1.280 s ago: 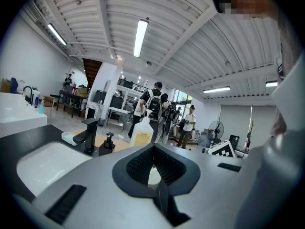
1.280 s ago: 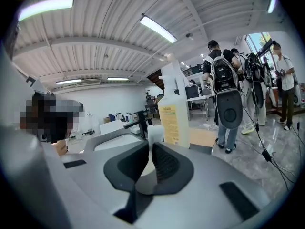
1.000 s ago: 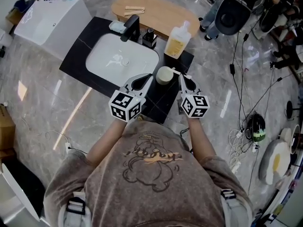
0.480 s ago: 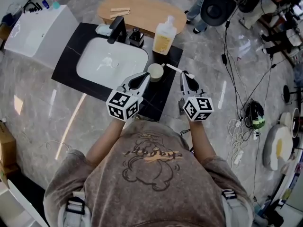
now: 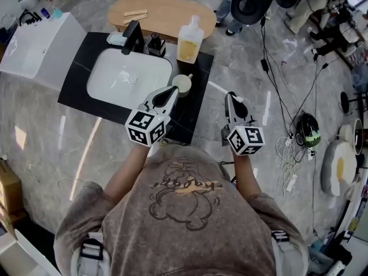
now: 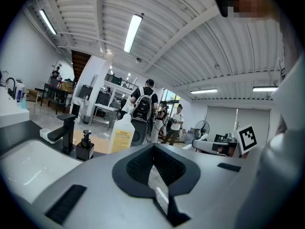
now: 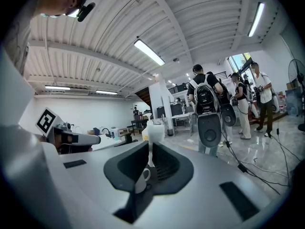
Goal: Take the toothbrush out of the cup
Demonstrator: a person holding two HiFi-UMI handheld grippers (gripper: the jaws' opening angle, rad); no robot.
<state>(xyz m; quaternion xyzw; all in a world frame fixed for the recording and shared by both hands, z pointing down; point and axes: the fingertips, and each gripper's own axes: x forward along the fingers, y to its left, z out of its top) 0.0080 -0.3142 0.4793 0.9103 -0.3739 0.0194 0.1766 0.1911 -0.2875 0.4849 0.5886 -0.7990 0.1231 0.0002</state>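
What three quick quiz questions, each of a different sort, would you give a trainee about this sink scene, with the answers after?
1. Fill in: the toothbrush is gripped by the ____ claw.
2. What stands beyond the cup, at the far corner of the black counter? A a bottle of yellow liquid; B a kettle; C a folded towel.
3. True or false: the toothbrush stands in the cup.
Key: 1 right: the right claw is shut on it. 2 A. 3 false: it is out of the cup.

Bright overhd tubes [image 6: 133,32], floor [image 5: 86,148] glare, fisheye edges
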